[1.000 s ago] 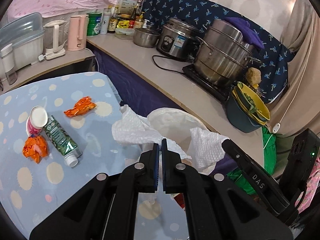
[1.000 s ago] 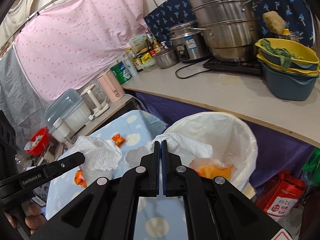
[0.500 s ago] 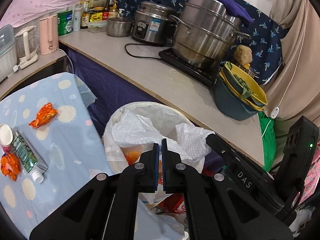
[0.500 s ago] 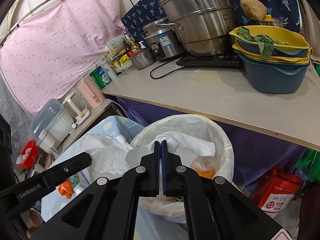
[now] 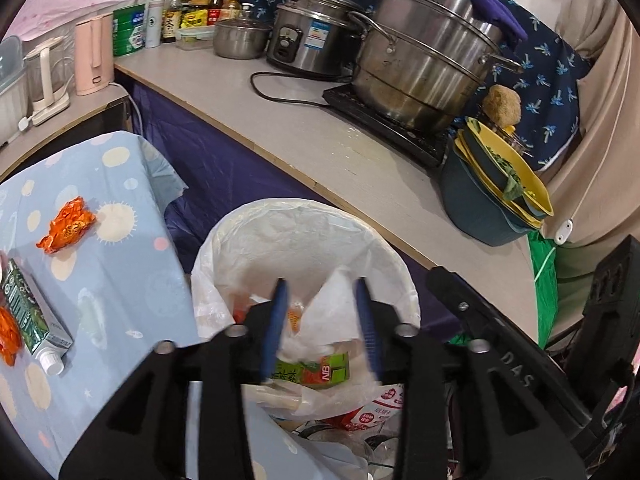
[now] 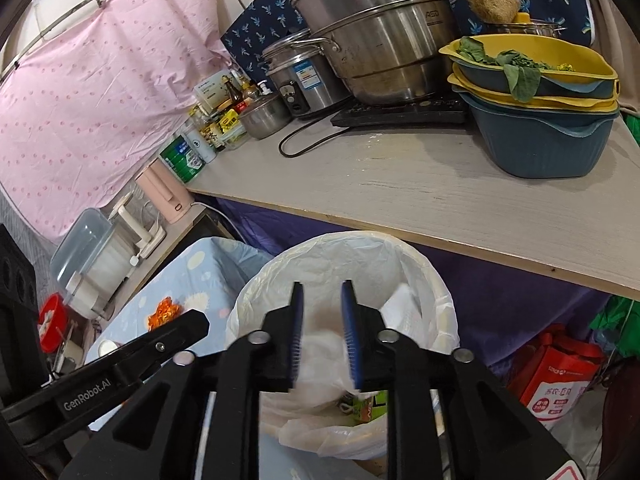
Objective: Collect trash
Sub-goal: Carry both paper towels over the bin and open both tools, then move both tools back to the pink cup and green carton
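My left gripper point(image 5: 320, 286) hangs over the white-lined trash bin point(image 5: 304, 216), its jaws opening, nothing pressed between the blue pads. A crumpled white paper towel point(image 5: 336, 304) lies loose in the bin below it, on a green drink carton point(image 5: 316, 372). My right gripper point(image 6: 323, 288) is over the same bin point(image 6: 360, 240), jaws also opening; a blurred white paper towel point(image 6: 324, 356) drops free beneath its pads. On the blue dotted tablecloth point(image 5: 120, 280) lie an orange wrapper point(image 5: 66, 226), a green tube point(image 5: 28, 316) and a second orange wrapper point(image 5: 8, 332).
A grey counter point(image 5: 320, 152) runs behind the bin with a big steel pot point(image 5: 424, 64), a rice cooker point(image 5: 312, 40) and stacked blue and yellow basins point(image 6: 540, 112). A red bag point(image 6: 556, 384) sits on the floor at the right. A pink kettle point(image 5: 92, 56) stands at the left.
Both grippers swung from the table to above the bin, each shut on a white paper towel. Their jaws have now parted and the towels have dropped into the bin.
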Tool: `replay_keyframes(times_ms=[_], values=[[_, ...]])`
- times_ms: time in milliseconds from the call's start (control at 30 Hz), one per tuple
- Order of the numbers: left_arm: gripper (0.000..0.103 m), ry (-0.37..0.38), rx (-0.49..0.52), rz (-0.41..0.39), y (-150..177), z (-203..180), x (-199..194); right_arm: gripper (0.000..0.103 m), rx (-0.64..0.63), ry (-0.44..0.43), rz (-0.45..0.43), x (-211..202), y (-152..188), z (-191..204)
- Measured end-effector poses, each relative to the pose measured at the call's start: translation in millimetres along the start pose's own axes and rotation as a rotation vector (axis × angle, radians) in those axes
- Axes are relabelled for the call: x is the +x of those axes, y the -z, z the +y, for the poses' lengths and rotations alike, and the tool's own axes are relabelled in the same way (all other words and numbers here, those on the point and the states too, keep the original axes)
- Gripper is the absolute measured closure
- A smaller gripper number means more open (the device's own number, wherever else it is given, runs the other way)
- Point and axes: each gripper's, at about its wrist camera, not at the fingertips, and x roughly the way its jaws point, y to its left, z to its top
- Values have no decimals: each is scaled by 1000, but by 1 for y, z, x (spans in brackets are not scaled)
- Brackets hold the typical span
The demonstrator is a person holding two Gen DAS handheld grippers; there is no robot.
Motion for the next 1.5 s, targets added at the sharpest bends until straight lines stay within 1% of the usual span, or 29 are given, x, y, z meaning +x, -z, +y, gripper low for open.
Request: replay_keyframes(times_ms=[33, 167, 267, 500, 667, 767, 900, 1100, 1167, 1233, 1500], values=[[58, -6, -5, -7, 0, 2, -1, 75, -1, 2, -3, -1, 0, 0], [57, -18, -21, -13, 0, 8, -6, 75, 1, 0, -3, -4, 1, 2], [49, -32, -34, -31, 0, 13, -14, 70, -3, -3, -6, -6, 1, 6], [48, -59, -52, -63, 3, 24, -34, 67, -26, -24, -10, -12, 4, 24], [45, -89, -93, -90, 8, 42, -54, 56, -49, -47, -16, -18, 9, 43], [39, -118, -129, -106, 12, 57, -68, 54, -73, -60, -10, -19, 13, 57], [32, -185, -174, -121, 21, 81, -85, 54, -105, -82, 12, -15, 22, 78], [29, -258, -248, -124, 36, 120, -107, 53, -165, -117, 61, -5, 43, 114], [29, -277, -276, -121, 42, 135, -114, 49, -185, -129, 80, 0, 51, 126], [29, -300, -302, -120, 49, 152, -121, 48, -207, -140, 95, 4, 60, 140], [29, -377, -402, -120, 76, 210, -144, 48, -298, -183, 168, 26, 92, 190]])
